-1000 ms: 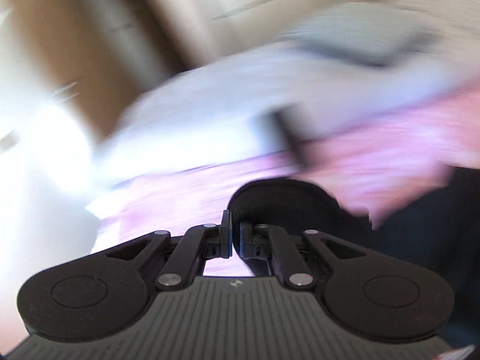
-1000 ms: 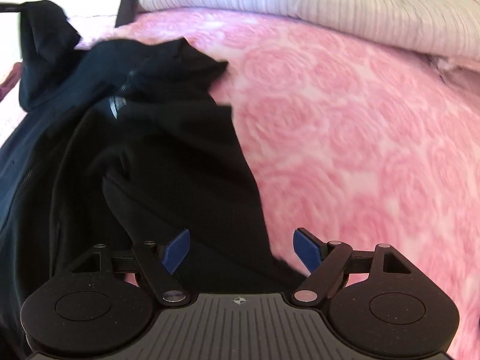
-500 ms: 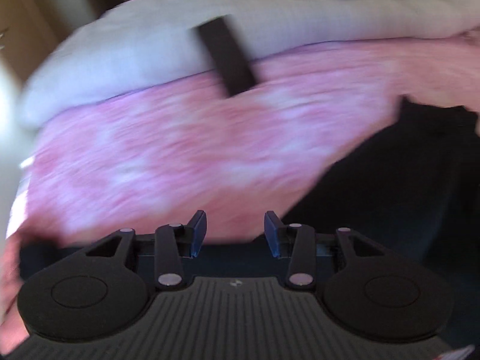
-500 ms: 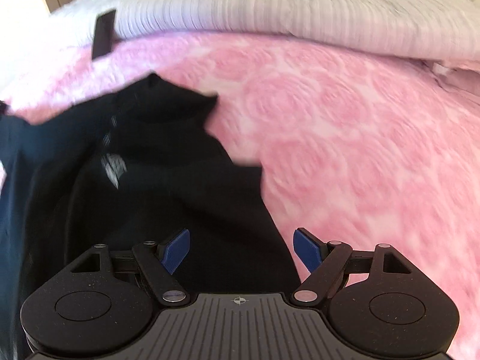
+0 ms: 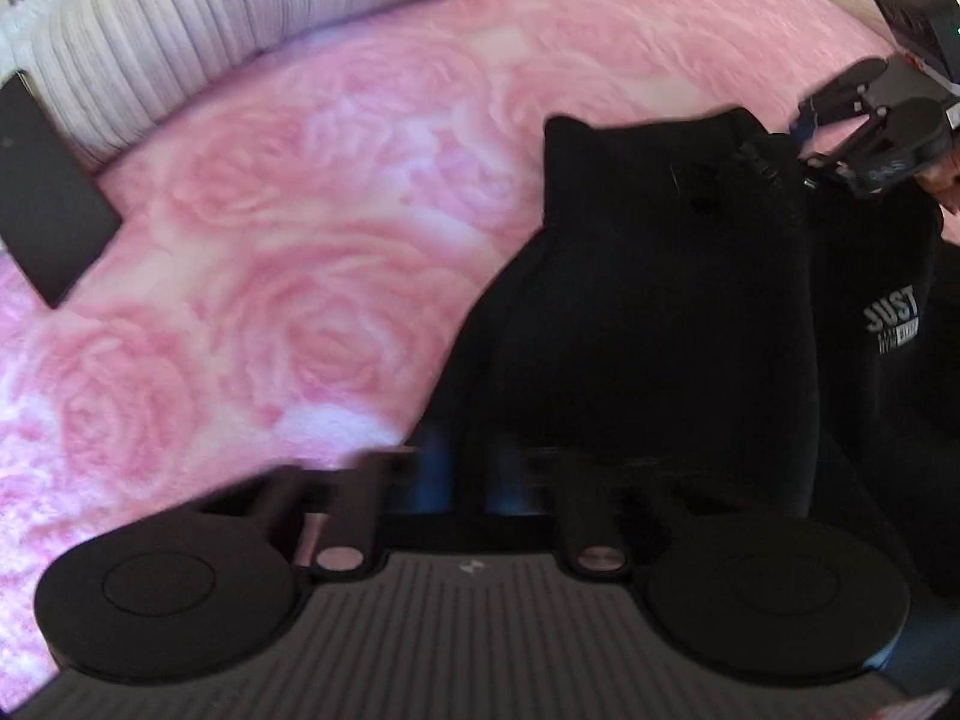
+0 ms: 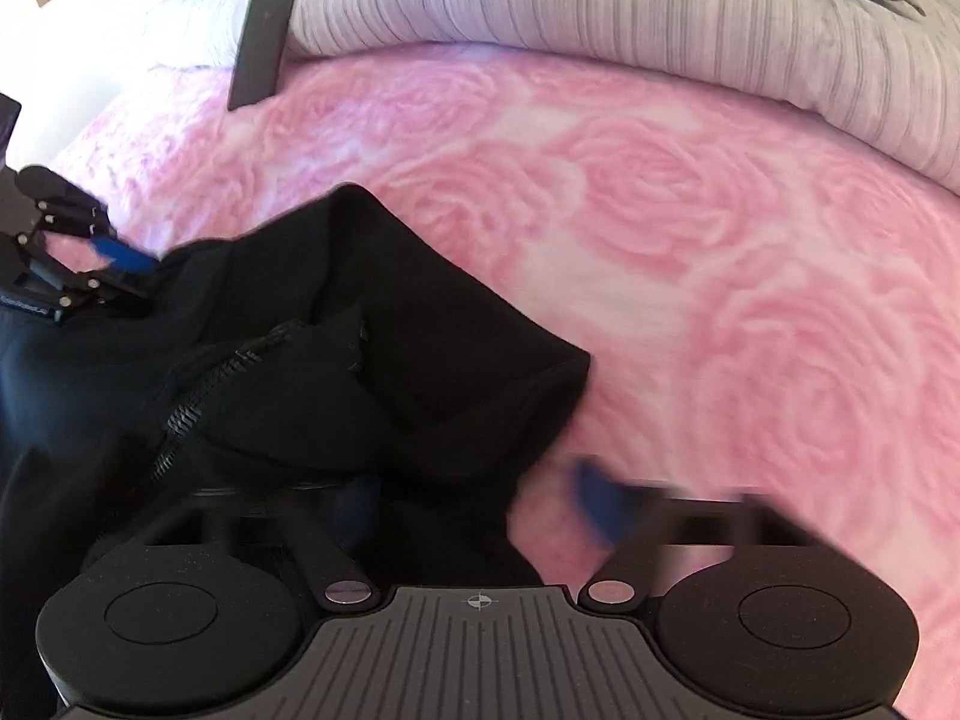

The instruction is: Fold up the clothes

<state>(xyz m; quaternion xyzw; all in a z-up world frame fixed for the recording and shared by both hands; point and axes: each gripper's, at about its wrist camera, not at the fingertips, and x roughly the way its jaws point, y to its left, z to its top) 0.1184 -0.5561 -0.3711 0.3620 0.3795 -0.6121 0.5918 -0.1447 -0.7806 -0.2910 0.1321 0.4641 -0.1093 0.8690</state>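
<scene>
Your left claw (image 5: pixel 465 474) low over near edge of black jacket (image 5: pixel 660 312). Blue fingers blurred, small gap between them; cannot tell if cloth is pinched. Your right claw (image 6: pixel 480 498) wide apart, holds nothing, left finger over jacket cloth, right finger over pink rose blanket (image 6: pixel 690 228). Jacket lies bunched on bed, zipper (image 6: pixel 198 396) showing, white word "JUST" (image 5: pixel 891 306) on chest. Black flat phone-like thing (image 6: pixel 264 42) rests against striped grey pillow (image 6: pixel 600 0) at far side.
</scene>
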